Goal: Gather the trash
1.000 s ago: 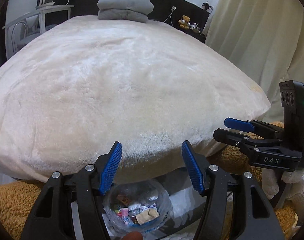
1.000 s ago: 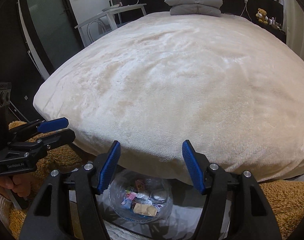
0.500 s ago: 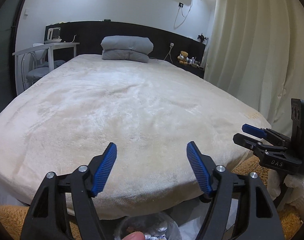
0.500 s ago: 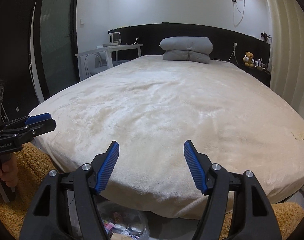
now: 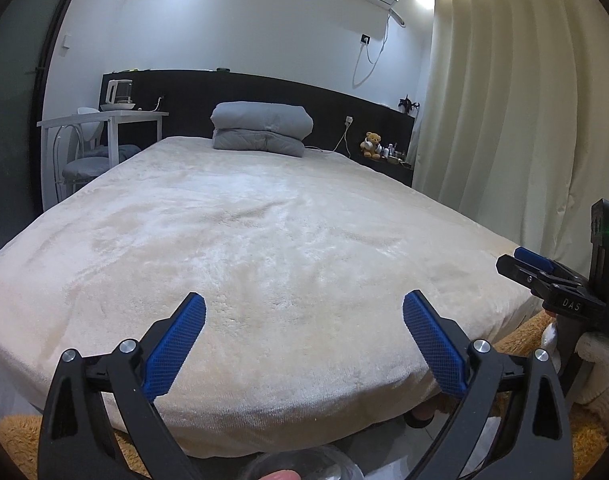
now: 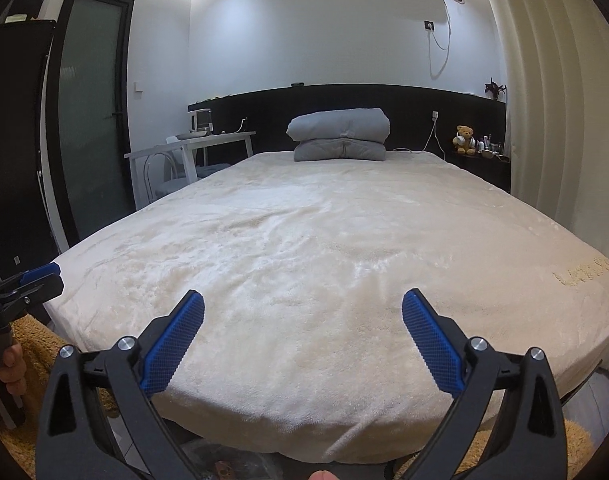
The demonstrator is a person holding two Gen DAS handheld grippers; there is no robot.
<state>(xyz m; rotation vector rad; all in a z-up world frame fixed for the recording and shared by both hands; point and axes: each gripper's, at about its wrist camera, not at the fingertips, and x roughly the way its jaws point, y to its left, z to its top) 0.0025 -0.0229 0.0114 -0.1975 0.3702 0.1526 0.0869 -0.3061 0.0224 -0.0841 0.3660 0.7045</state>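
Since a second ago both cameras have tilted up: the clear trash bag [image 5: 300,466], then fully visible between the fingers with wrappers inside, now shows only as a sliver at the bottom edge, below the foot edge of the bed [image 5: 264,248]. The folded grey duvet [image 5: 262,129] and headboard have come into view. The left gripper [image 5: 304,320] points level over the bed's foot edge, its jaws spread wide and empty. The right gripper [image 6: 303,318] does likewise beside it, also wide and empty. In the right wrist view the bag [image 6: 224,466] is barely visible.
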